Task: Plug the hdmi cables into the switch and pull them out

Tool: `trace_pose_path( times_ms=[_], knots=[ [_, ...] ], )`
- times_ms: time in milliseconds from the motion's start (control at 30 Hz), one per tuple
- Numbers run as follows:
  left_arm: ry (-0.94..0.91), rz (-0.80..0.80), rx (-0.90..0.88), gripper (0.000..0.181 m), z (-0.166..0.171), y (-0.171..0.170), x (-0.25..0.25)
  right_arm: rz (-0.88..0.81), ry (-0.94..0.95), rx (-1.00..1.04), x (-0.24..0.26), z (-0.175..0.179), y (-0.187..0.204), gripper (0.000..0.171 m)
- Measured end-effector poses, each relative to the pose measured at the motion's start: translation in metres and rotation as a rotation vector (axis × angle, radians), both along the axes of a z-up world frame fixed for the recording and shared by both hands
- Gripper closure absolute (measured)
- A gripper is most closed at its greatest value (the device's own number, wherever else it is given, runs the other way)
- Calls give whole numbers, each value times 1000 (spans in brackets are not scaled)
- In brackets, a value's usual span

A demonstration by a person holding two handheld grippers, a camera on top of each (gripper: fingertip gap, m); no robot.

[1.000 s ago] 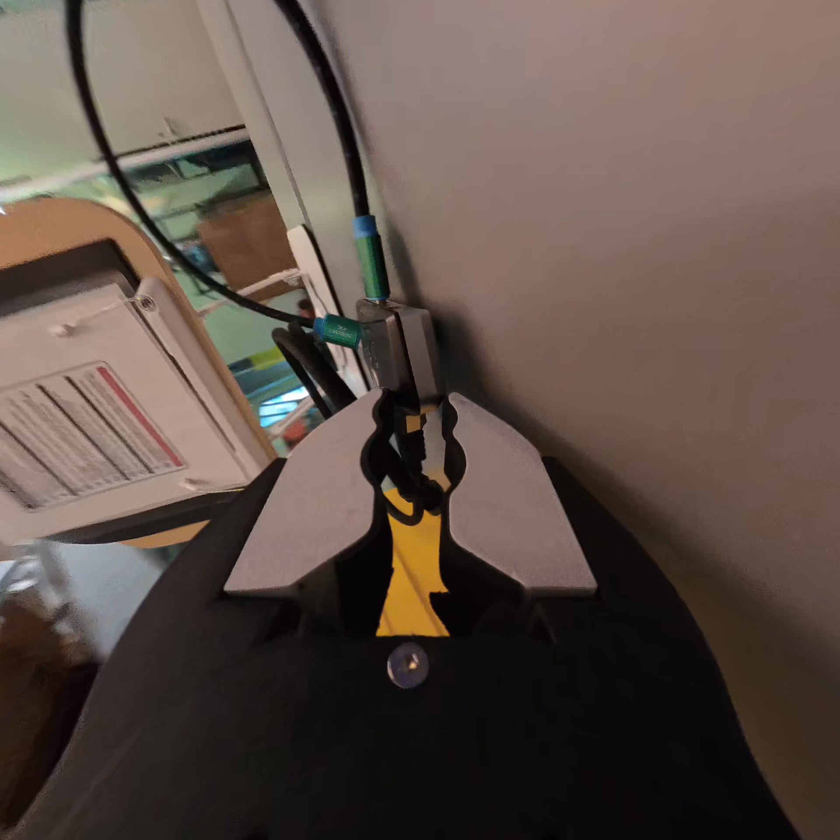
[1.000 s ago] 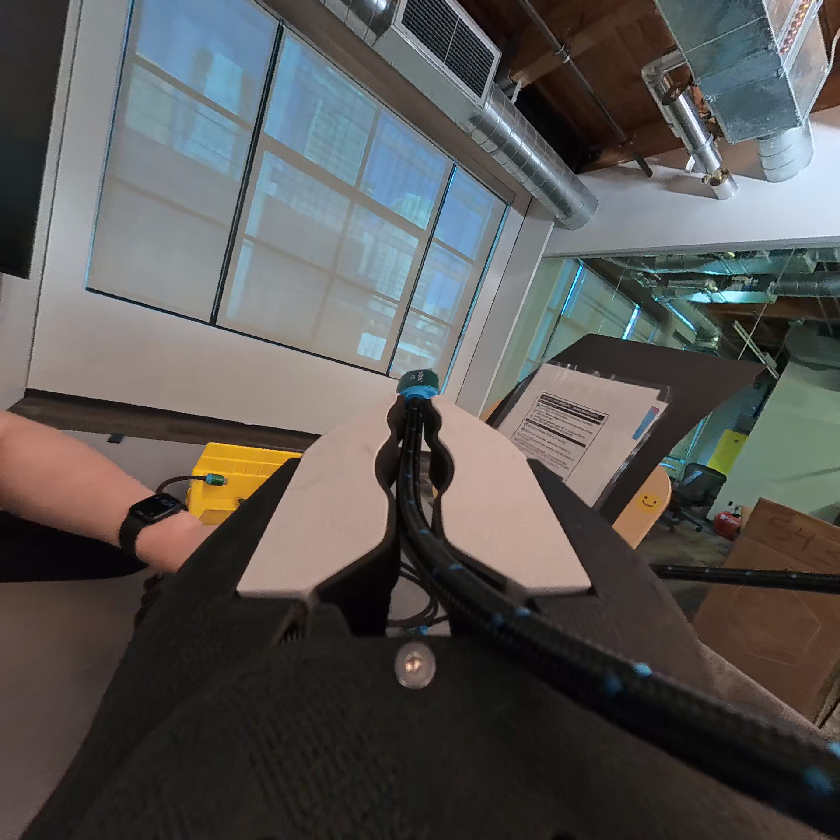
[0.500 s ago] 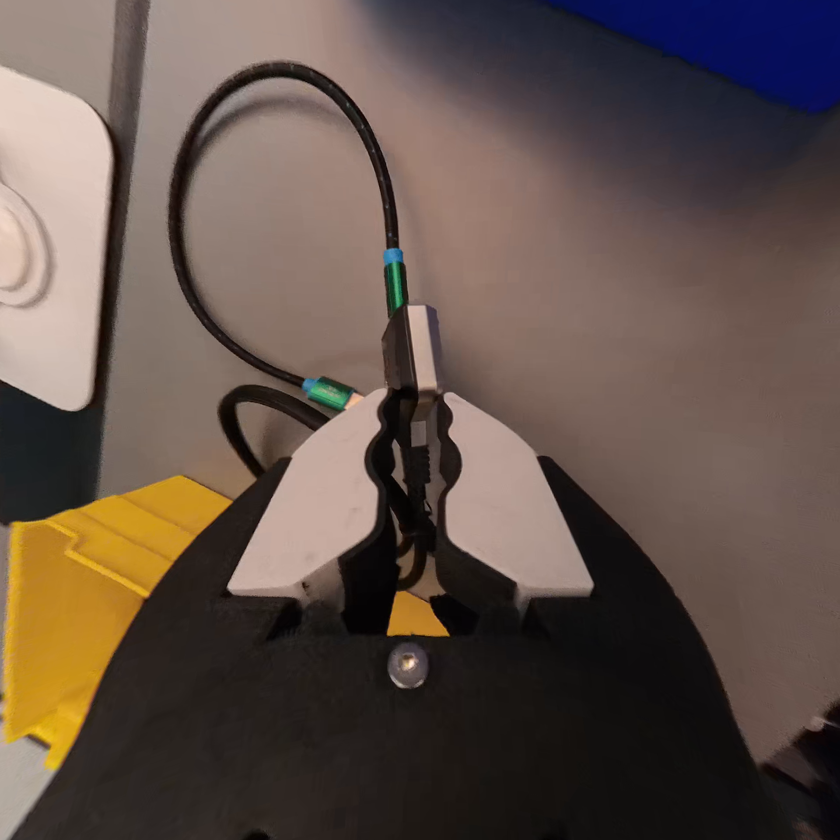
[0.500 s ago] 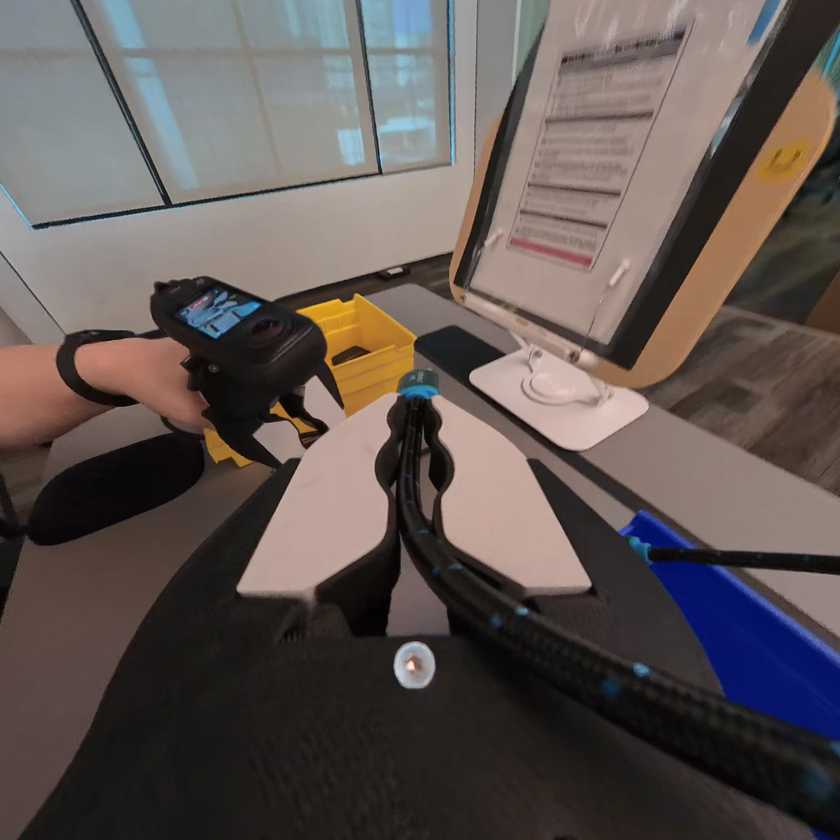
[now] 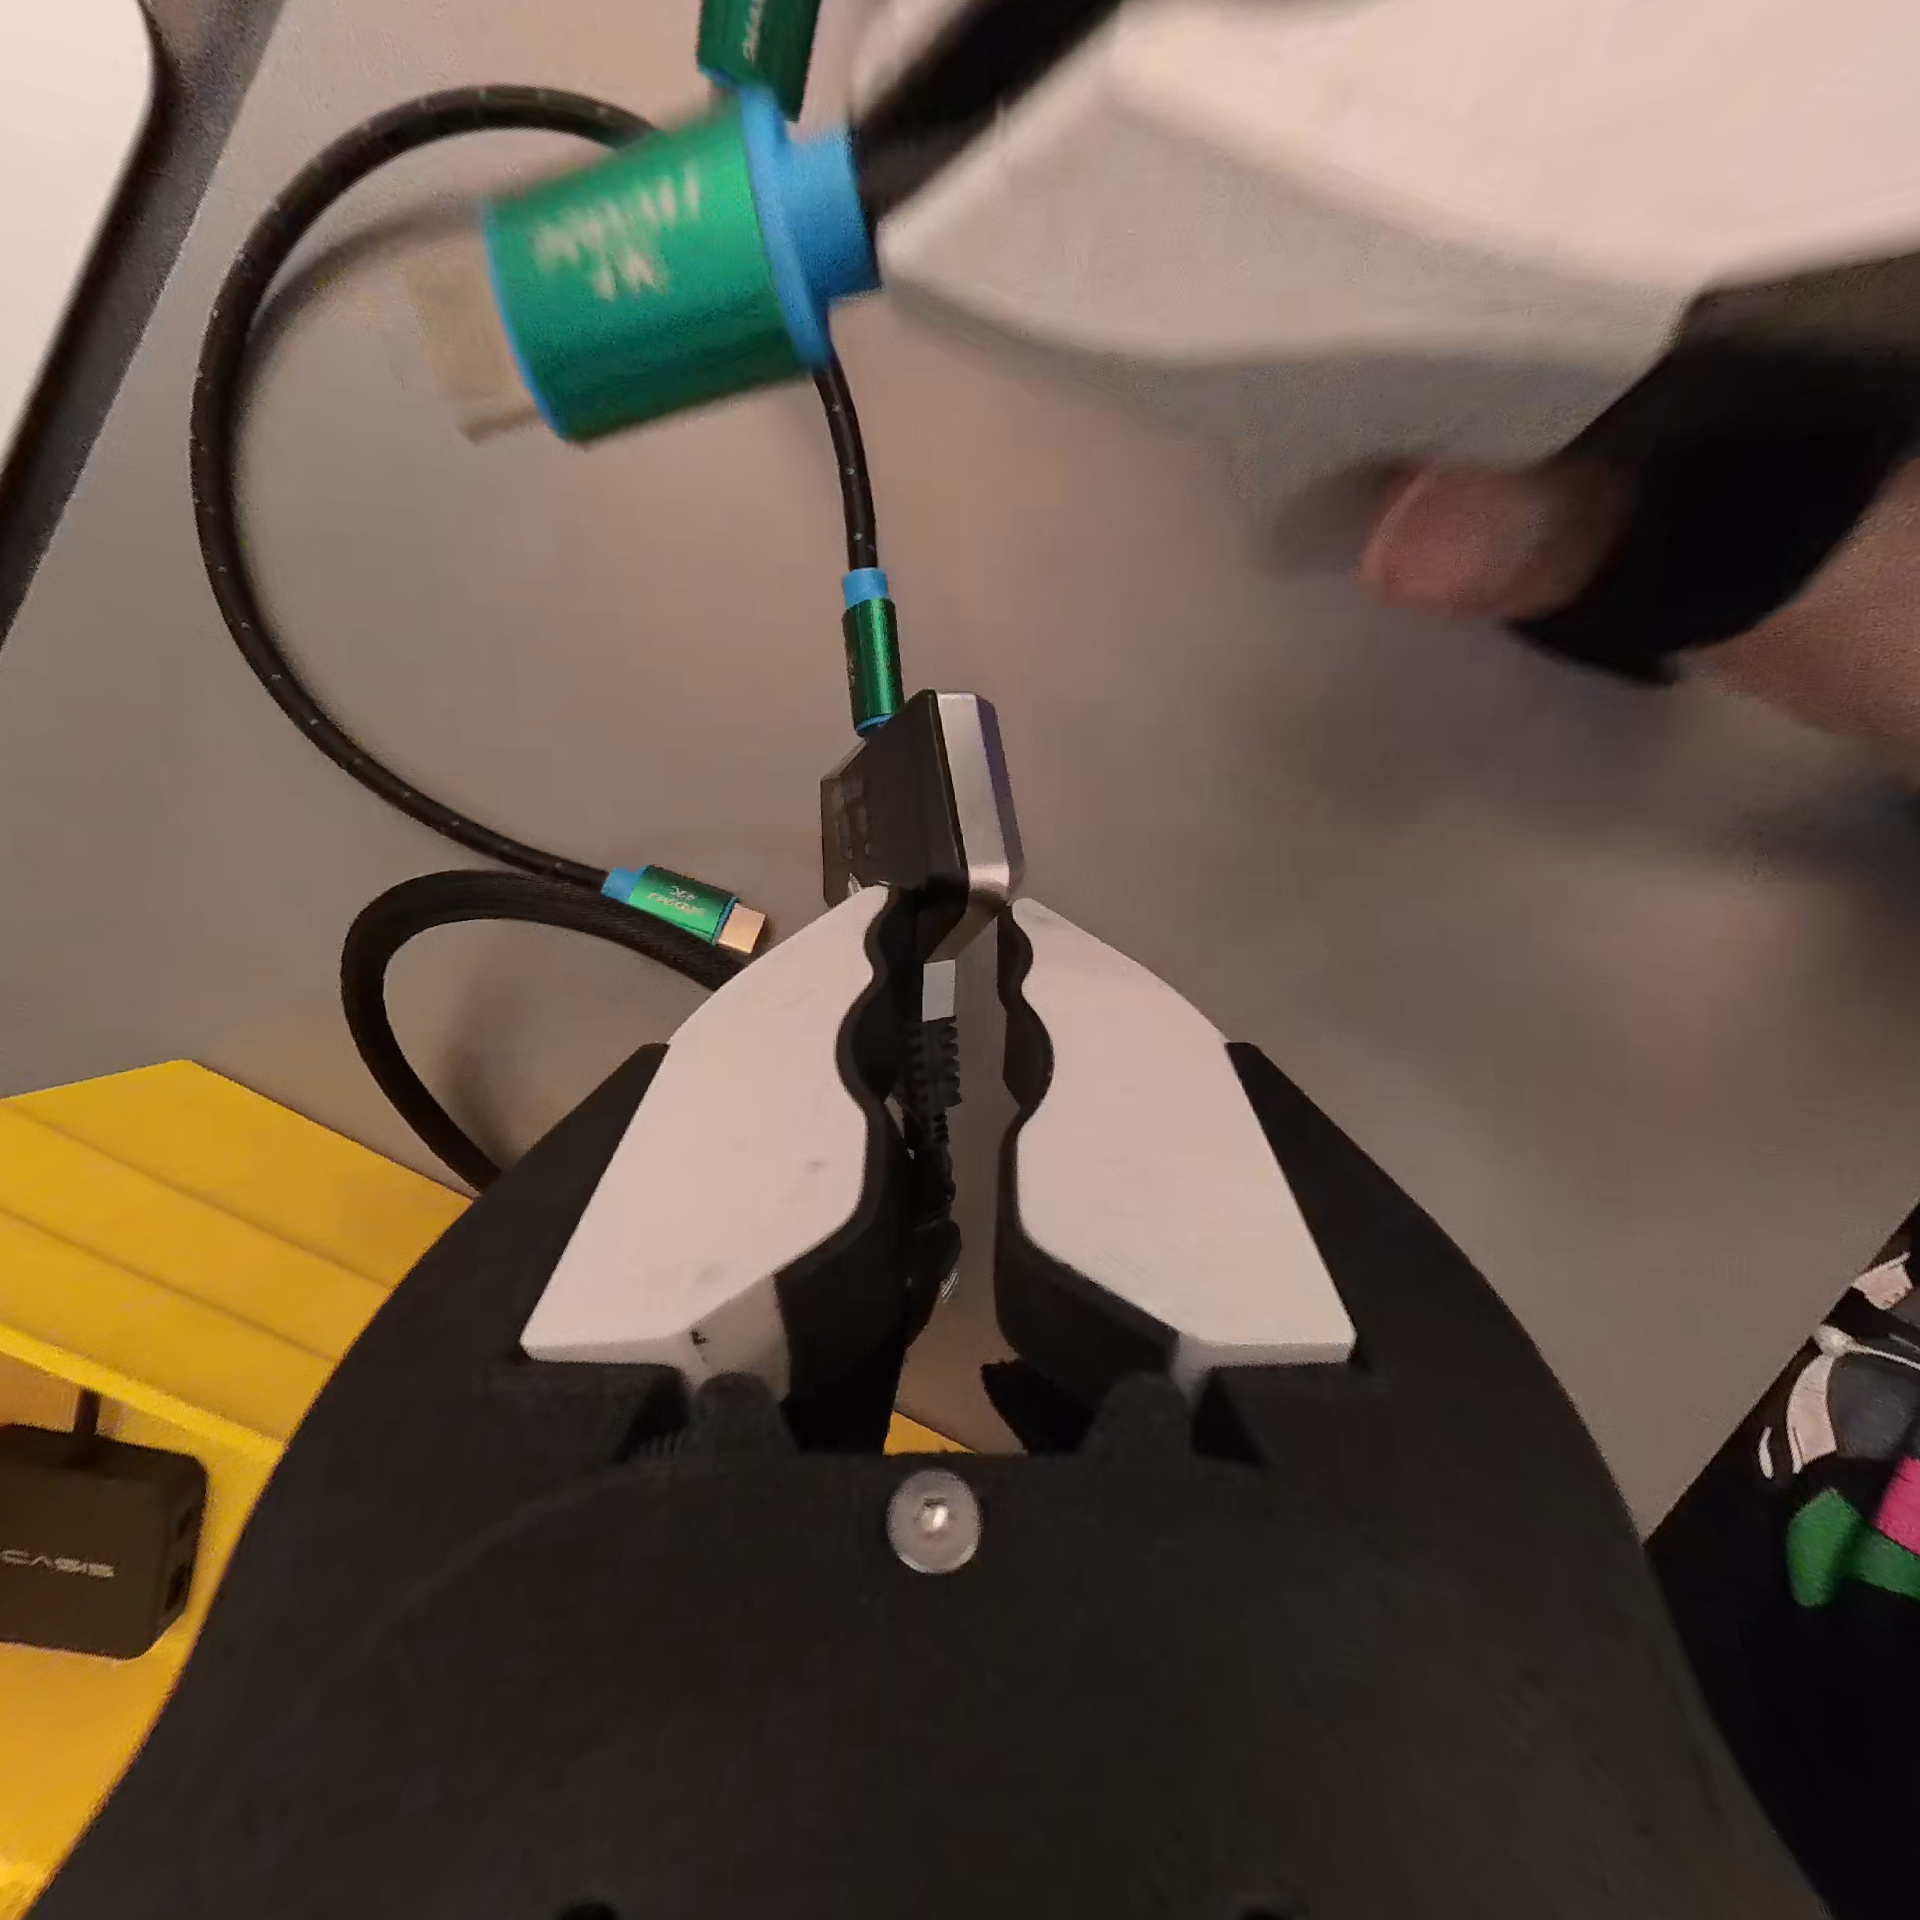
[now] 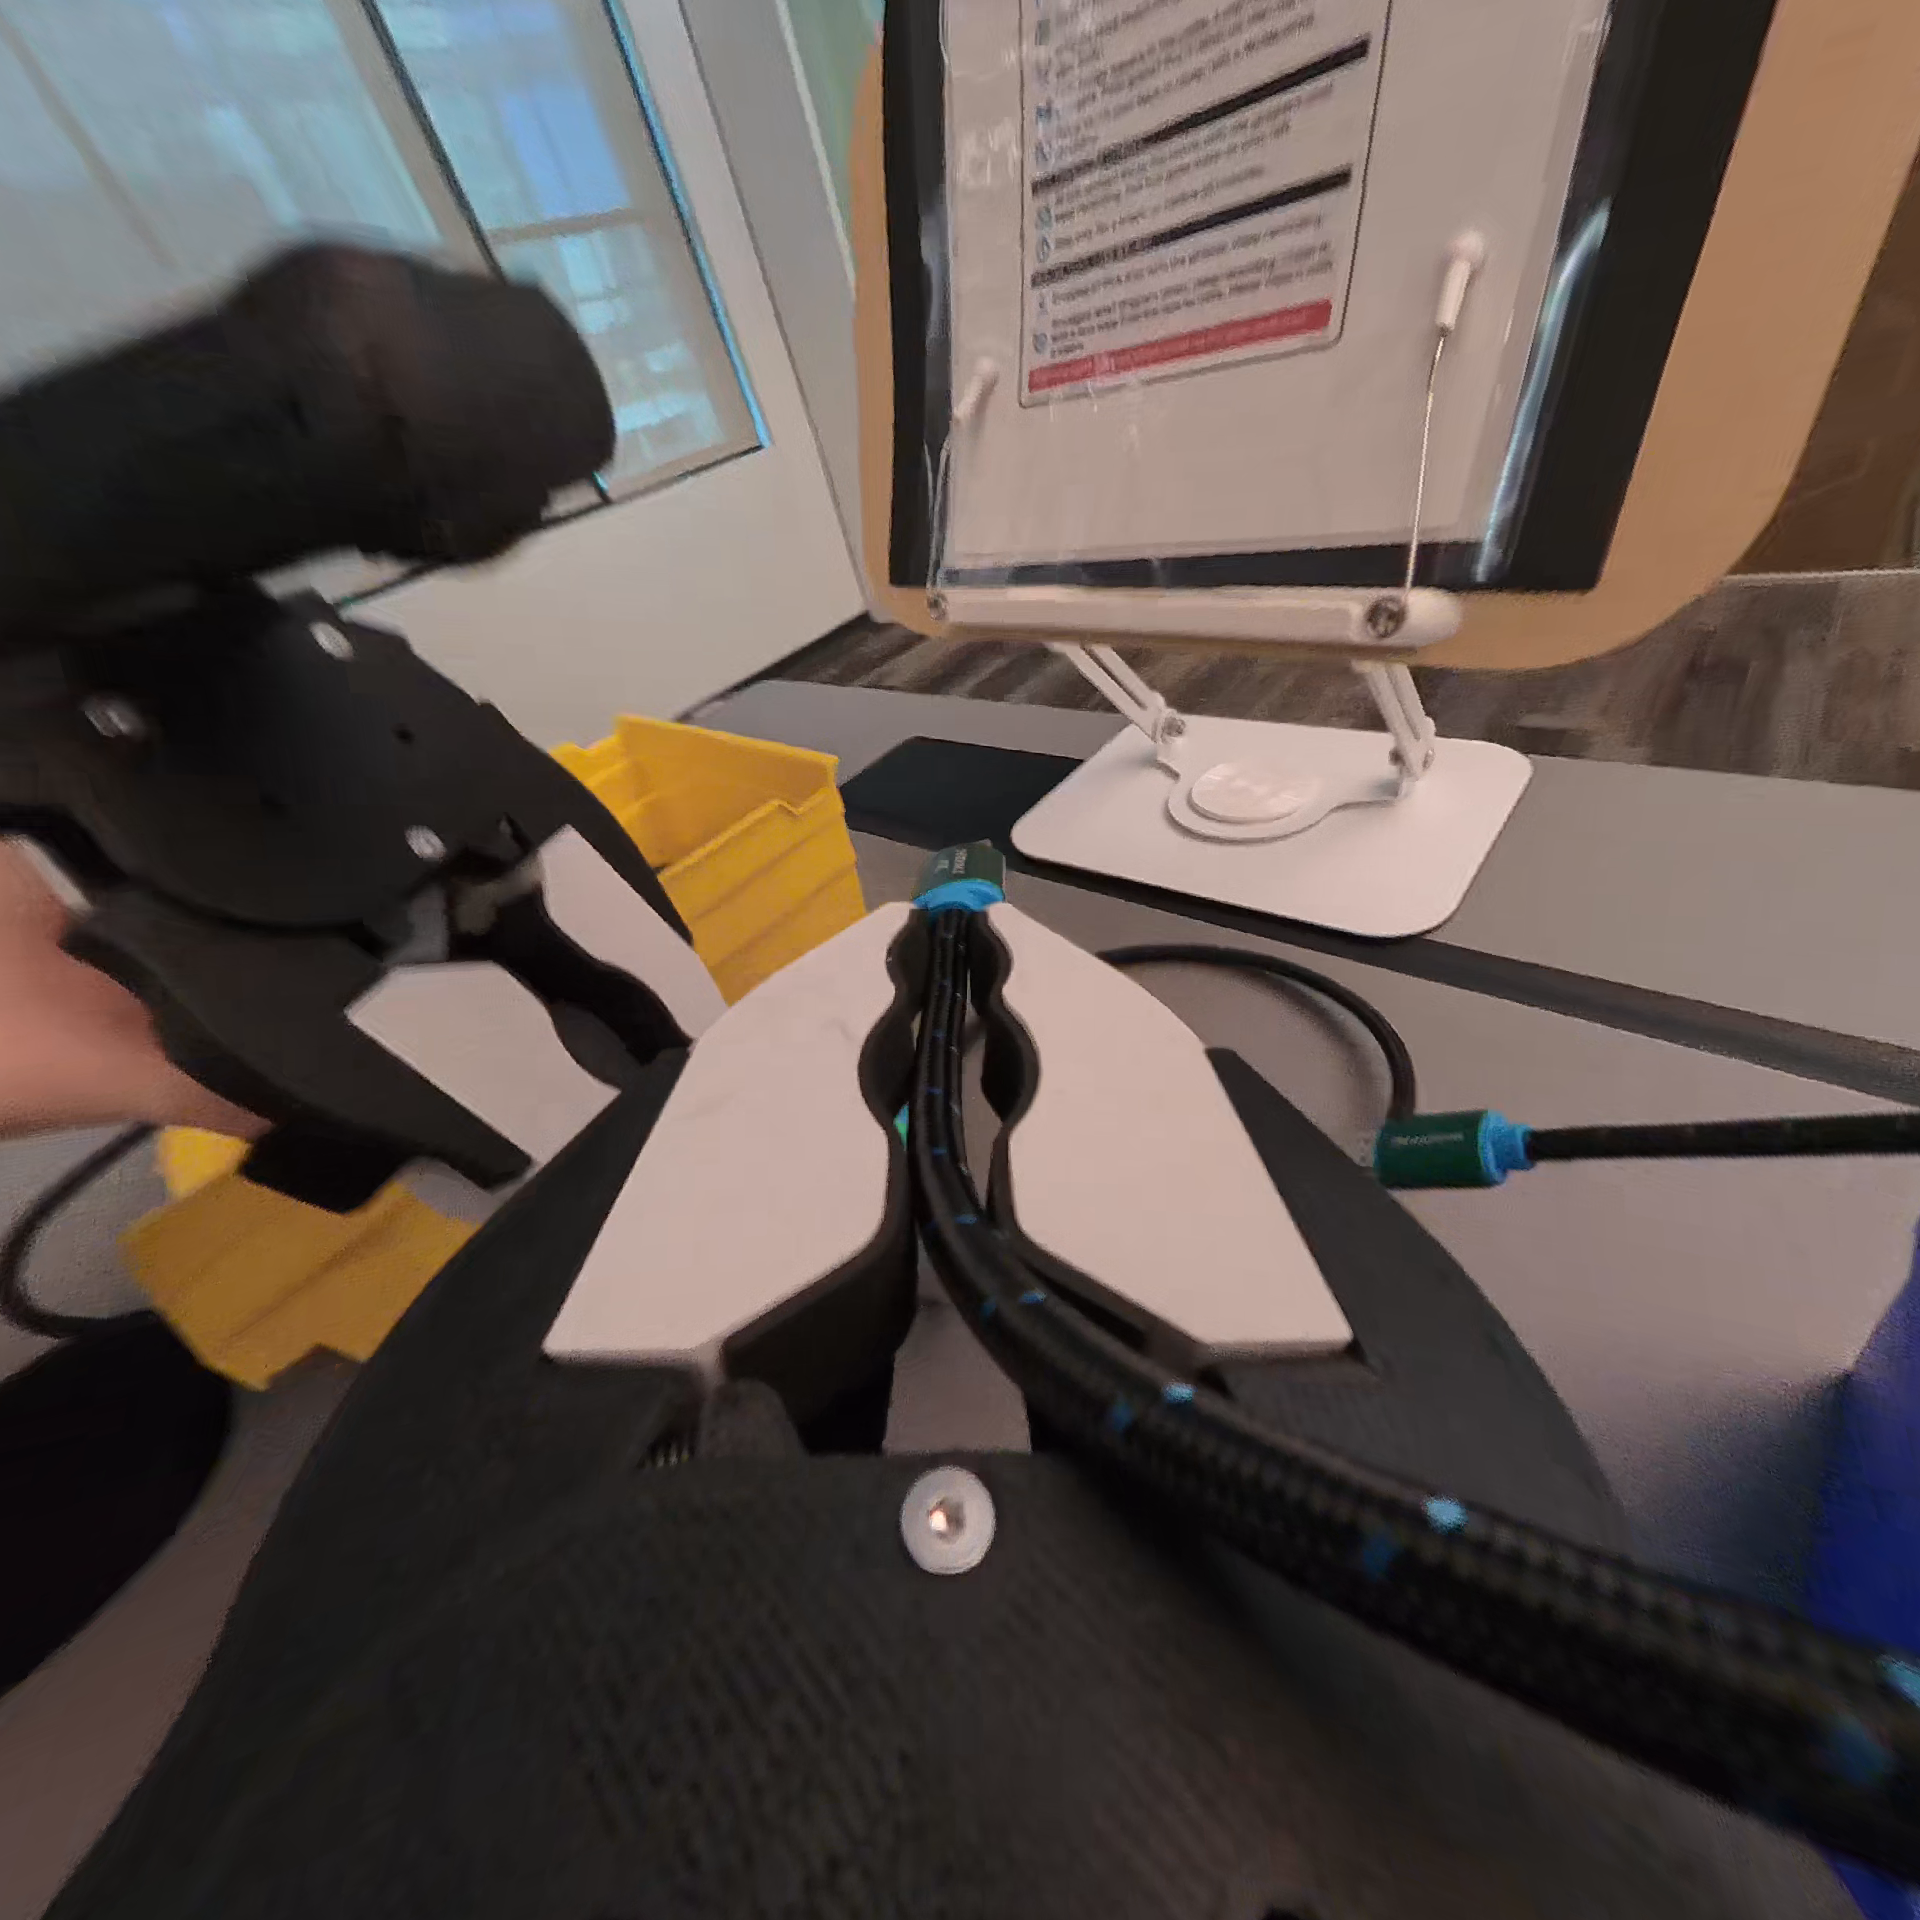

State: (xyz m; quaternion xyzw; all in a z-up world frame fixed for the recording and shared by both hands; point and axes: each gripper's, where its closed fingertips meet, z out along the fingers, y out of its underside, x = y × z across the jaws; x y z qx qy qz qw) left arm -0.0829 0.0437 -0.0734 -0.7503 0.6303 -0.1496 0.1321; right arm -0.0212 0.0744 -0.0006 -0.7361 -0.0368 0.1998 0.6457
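Green and blue, the free plug point(image 5: 665, 286) of the right gripper's HDMI cable point(image 6: 940, 1060) now fills the left wrist view at about eleven o'clock, large and blurred. Half a second ago no right gripper showed there at all; a second ago both cameras pointed up at the wall and windows. So both tools have swung down to the grey table point(image 5: 1299, 935) and drawn close together, which I read as the run-in to an insertion, not yet made.

Left gripper point(image 5: 945, 914): its fingers are closed on the near end of the small black-and-silver switch point(image 5: 914, 805), whose short lead runs back between them. One cable's green plug point(image 5: 871, 665) already sits in the switch's far end at twelve o'clock. Another plug point(image 5: 686, 906) lies loose on the table at ten o'clock, just beside the left fingertip. A yellow bin point(image 5: 156, 1247) sits at eight o'clock.

Right gripper point(image 6: 948, 914): fingers clamped on the braided cable just behind the plug's blue collar point(image 6: 961, 888), plug pointing ahead at twelve o'clock toward a white document stand point(image 6: 1278, 821). The left tool is a dark blur at nine o'clock in that view, tilted downward. The plug is well above and left of the switch, so it needs to be brought down and lined up with a side port; which port is free I cannot tell.
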Motion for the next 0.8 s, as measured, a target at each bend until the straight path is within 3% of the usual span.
trace_pose_path(
  times_ms=[67,100,233,400,567,600,733,800],
  knots=[
    [-9,5,-14,167,0,3,-2,-16,-76,3,-8,-15,3,162],
    [-6,3,-20,181,0,4,-4,-23,-114,20,-11,-19,5,163],
    [13,9,18,181,-9,17,-16,2,-185,109,-24,-27,9,163],
    [-108,28,-12,181,-2,8,-13,-11,-162,61,-12,-33,17,163],
    [-92,12,182,121,-9,-15,-26,-22,-146,95,0,-16,13,162],
    [-61,10,240,116,-16,-17,-30,-24,-142,111,1,-10,11,162],
    [25,39,491,119,-37,-11,-33,-24,-142,156,8,12,6,162],
    [45,72,500,130,-48,-8,-30,-18,-141,159,10,17,2,162]
  ],
)
